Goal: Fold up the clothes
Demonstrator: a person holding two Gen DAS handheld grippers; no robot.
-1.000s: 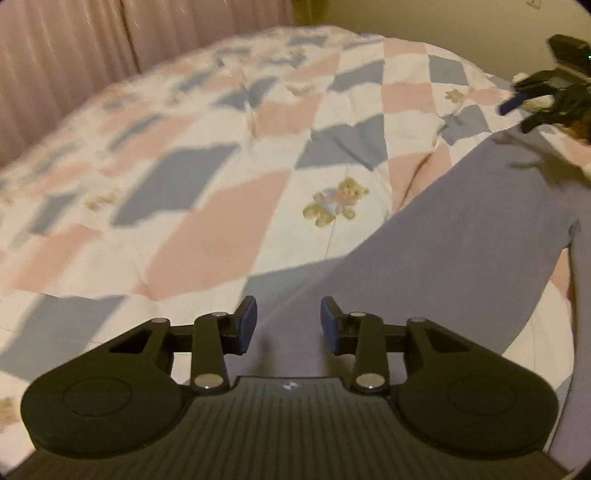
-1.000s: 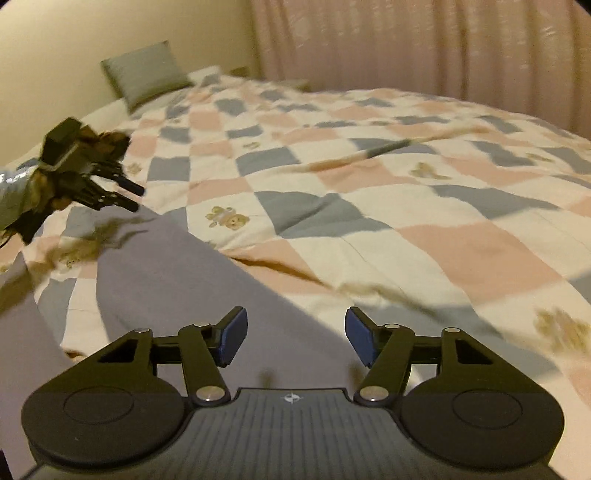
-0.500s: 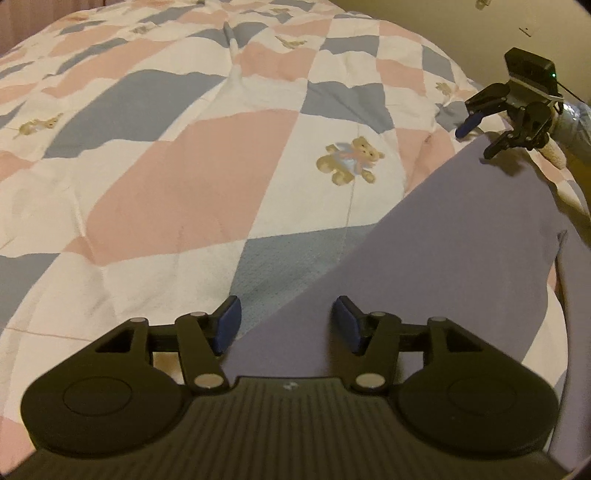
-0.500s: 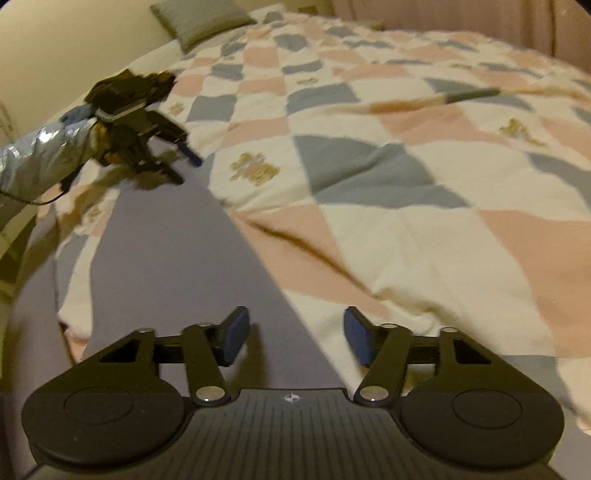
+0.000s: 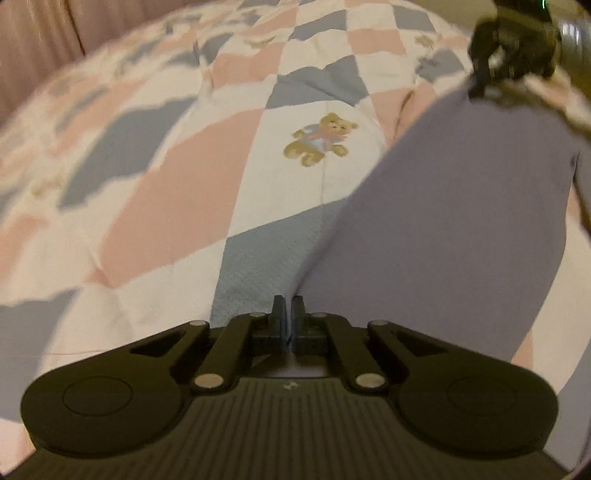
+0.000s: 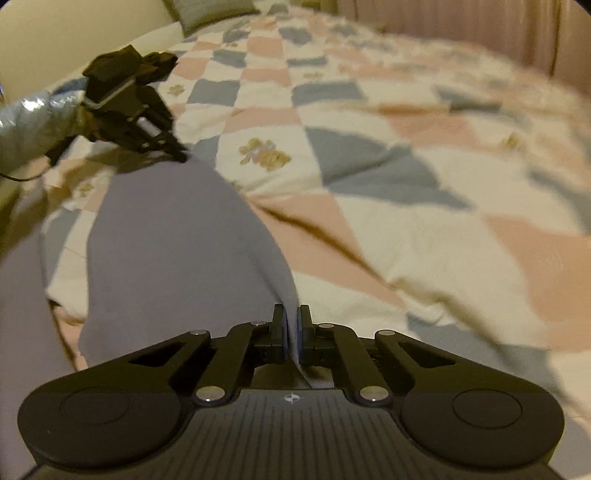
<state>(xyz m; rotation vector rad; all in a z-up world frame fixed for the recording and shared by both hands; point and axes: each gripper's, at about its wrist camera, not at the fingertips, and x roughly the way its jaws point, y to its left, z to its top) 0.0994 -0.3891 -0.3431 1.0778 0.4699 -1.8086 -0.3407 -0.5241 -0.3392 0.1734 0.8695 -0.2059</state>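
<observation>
Nearest the left wrist camera, our left gripper [image 5: 287, 317] has its black fingers pressed together on one corner of the flat lavender-grey knit garment [image 5: 454, 206]; in the right wrist view our right gripper [image 6: 291, 332] is likewise clamped on the opposite corner of the same edge. We judge this paired pinch to be the opening of a fold, since holding both corners lets the edge lift evenly and stay taut. The garment lies spread on the pink, grey and cream checked quilt [image 5: 184, 177], stretching from each gripper toward the other, with a printed brown teddy bear motif [image 5: 320, 138] just beside its edge. Farther off sit a grey square pillow [image 6: 210, 13] and pink pleated curtains [image 6: 461, 22]. Half a second earlier both pairs of fingers stood apart above the cloth; they have since closed.
</observation>
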